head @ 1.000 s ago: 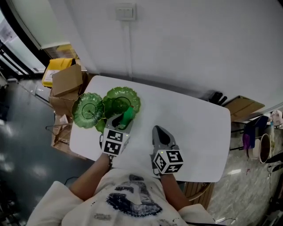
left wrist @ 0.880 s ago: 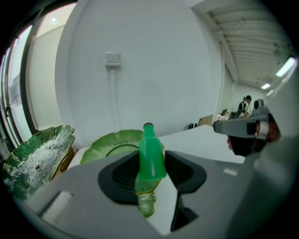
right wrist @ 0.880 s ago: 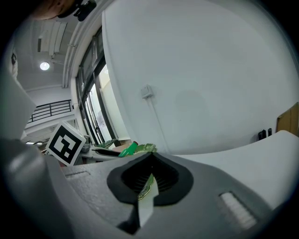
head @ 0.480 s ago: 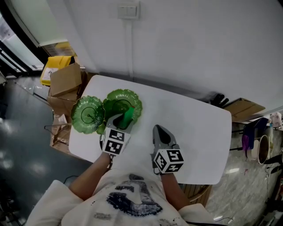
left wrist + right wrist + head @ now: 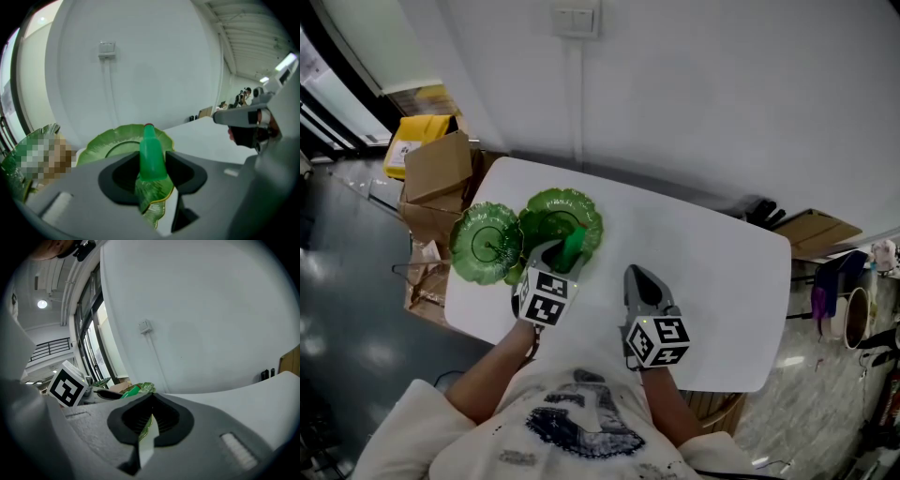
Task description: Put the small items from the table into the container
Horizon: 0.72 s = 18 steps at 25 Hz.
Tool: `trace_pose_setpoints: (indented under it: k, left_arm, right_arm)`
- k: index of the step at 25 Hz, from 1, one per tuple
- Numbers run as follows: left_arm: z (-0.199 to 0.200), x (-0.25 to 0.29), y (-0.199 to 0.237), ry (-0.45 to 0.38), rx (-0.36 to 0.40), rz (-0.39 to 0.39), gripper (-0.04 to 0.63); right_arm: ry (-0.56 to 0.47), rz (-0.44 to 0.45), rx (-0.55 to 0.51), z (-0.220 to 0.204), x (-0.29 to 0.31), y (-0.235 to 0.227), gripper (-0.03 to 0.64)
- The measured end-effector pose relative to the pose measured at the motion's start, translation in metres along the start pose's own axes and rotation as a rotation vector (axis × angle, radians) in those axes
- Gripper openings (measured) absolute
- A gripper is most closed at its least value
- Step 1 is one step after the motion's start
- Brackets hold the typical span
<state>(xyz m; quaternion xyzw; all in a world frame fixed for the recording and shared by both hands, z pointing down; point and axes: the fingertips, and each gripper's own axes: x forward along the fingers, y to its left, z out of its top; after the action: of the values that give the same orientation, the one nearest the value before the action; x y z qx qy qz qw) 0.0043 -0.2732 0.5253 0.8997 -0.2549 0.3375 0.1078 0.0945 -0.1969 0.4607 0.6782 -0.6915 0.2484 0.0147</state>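
Observation:
A small green bottle with a red cap sticks up between the jaws of my left gripper, which is shut on it. In the head view the bottle hangs over the near edge of a green leaf-shaped plate on the white table. A second green plate lies to its left. My right gripper rests mid-table, to the right of the plates, shut with nothing in it. From the right gripper view the bottle and the left gripper's marker cube show at the left.
Cardboard boxes and a yellow item stand on the floor by the table's left end. A white wall with a switch runs behind the table. More boxes and clutter sit off the right end.
My left gripper has sunk a little toward the right plate with the bottle still in it. The right gripper looks nearly unmoved and stays shut.

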Motion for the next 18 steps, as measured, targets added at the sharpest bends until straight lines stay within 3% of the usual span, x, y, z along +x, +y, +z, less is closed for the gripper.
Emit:
trace_pose_setpoints:
  k: [6, 18]
  left_arm:
    - [-0.0055, 0.0021, -0.0028, 0.043, 0.029, 0.004, 0.172]
    - [-0.0066, 0.0041, -0.0052, 0.054, 0.027, -0.011, 0.173]
  right_arm:
    - [0.000, -0.003, 0.002, 0.0011, -0.0004, 0.0003, -0.003]
    - [-0.006, -0.012, 0.011, 0.0000, -0.0058, -0.0025, -0.002]
